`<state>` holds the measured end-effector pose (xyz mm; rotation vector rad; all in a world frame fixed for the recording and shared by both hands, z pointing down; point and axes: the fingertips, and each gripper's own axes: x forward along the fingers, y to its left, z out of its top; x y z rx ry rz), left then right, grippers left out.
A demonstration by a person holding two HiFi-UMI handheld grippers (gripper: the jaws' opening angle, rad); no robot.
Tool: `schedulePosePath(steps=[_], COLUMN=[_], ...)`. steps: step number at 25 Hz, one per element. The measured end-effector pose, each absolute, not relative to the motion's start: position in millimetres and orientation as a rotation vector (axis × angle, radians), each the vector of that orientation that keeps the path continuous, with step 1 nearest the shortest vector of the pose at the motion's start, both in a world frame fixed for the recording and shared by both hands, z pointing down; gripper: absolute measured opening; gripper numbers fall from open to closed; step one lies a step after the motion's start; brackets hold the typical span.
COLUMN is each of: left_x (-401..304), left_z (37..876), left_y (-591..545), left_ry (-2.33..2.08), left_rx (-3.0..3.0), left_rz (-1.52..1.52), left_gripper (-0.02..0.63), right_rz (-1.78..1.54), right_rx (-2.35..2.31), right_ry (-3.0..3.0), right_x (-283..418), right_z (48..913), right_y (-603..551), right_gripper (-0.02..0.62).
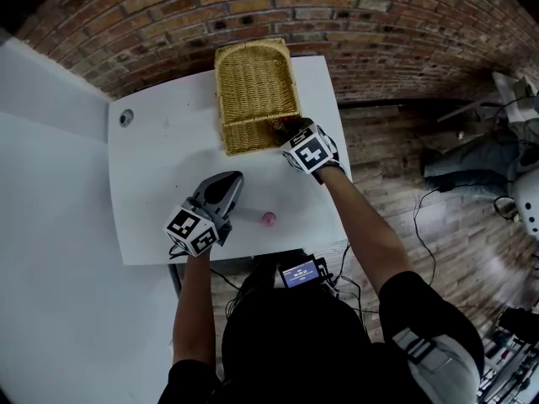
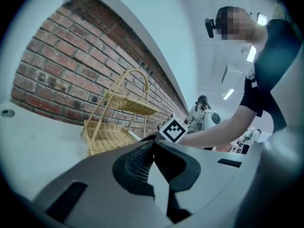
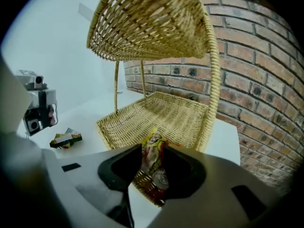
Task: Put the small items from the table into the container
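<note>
A two-tier wicker basket point(image 1: 253, 91) stands at the back of the white table point(image 1: 160, 167). At the front right corner of its lower tray, my right gripper point(image 1: 280, 128) points down. In the right gripper view a yellow and red snack packet point(image 3: 154, 170) hangs upright between the jaws of the right gripper point(image 3: 152, 148), over the front rim of the basket point(image 3: 166, 113), and both pads touch it. My left gripper point(image 1: 231, 178) hovers over the table's front part, shut with nothing in it; the left gripper point(image 2: 153, 145) points level toward the basket point(image 2: 111, 137). A small pink item point(image 1: 268, 218) lies near the front edge.
A small green and yellow packet point(image 3: 65, 139) lies on the table left of the basket. A round hole point(image 1: 126, 118) sits in the table's far left corner. Behind the basket is a brick wall point(image 1: 370, 32); a wooden floor with cables point(image 1: 429, 217) lies to the right.
</note>
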<state>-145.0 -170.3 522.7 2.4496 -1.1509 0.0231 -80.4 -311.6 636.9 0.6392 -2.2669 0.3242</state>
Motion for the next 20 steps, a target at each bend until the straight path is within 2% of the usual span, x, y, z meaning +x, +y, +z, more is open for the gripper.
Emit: schedulePosePath(steps=[5, 18, 20], left_x=[-144.7, -148.4, -149.1], left_z=[522.6, 513.0, 512.3], left_y=[-169.1, -161.8, -159.3], left_ry=[-1.153, -1.194, -1.204], left_rx=[2.448, 2.469, 2.469], left_rz=[0.015, 0.010, 0.004], left_gripper=[0.009, 0.009, 0.009], right_rz=[0.359, 0.392, 0.386], right_rx=[0.654, 0.760, 0.771], right_ry=[-2.308, -2.420, -2.428], right_x=[-78.0, -67.5, -63.8], right_z=[630.5, 589.0, 583.7], right_y=[-309.8, -307.6, -303.0], right_gripper=[0.207, 0.206, 0.182])
